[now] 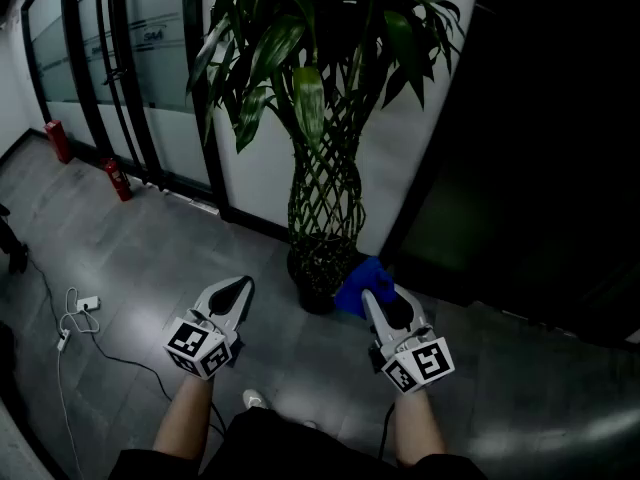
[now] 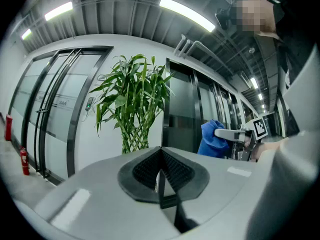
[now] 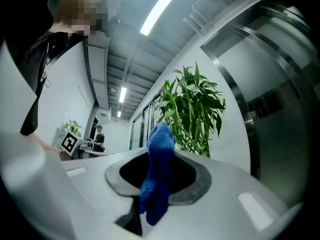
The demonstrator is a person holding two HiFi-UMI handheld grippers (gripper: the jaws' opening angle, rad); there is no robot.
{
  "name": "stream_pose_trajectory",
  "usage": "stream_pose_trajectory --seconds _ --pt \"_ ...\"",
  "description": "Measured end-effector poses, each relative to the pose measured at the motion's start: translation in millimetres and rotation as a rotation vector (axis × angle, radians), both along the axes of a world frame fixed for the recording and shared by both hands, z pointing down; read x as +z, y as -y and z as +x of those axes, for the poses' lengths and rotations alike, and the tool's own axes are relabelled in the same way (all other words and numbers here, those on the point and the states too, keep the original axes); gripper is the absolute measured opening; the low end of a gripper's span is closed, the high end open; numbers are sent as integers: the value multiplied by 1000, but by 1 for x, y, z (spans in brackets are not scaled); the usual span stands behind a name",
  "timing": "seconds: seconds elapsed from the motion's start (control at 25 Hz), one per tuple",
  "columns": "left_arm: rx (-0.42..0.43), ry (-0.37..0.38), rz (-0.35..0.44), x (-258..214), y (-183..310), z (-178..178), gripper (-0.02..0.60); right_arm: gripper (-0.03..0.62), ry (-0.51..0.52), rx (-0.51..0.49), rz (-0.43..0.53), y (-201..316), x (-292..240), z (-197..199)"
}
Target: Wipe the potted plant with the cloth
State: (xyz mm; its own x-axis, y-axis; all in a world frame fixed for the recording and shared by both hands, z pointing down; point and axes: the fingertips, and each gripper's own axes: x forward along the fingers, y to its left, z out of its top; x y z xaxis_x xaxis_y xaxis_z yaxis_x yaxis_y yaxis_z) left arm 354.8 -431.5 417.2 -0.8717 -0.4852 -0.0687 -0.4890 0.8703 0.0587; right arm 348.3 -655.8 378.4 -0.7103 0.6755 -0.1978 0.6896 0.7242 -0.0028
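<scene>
The right claw (image 3: 158, 186) pinches the blue cloth (image 3: 161, 139), which looks soft and light, low beside the plant (image 1: 322, 198) at the floor's wall edge. The left claw (image 2: 160, 170) is pressed together, empty. Leaves look bendy; hold one from under.

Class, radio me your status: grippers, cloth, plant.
Left gripper shut, empty. Right gripper shut on blue cloth. Potted plant just ahead. Nothing between.

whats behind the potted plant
A white wall stands directly behind the potted plant, with glass doors further left in the head view and a dark panel further right. The wall's foot is covered by the pot and the blue cloth.
</scene>
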Motion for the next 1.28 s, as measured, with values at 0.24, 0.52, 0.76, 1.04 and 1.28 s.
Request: stream_pose_trajectory --seconds 0.24,0.52,0.76,1.04,1.28 --pt "34 70 -9 -19 4 -56 6 104 153 9 98 -20 -46 -44" --pt "108 178 -15 -72 8 -131 6 104 266 77 200 -31 -96 -98" --pt "190 252 36 -119 16 -183 6 104 368 180 303 -51 -147 -160" --pt "191 278 -87 -155 29 -235 6 104 503 264 422 -79 -211 -196" --pt "167 260 -152 -178 34 -268 6 104 641 333 614 -94 -238 -221"
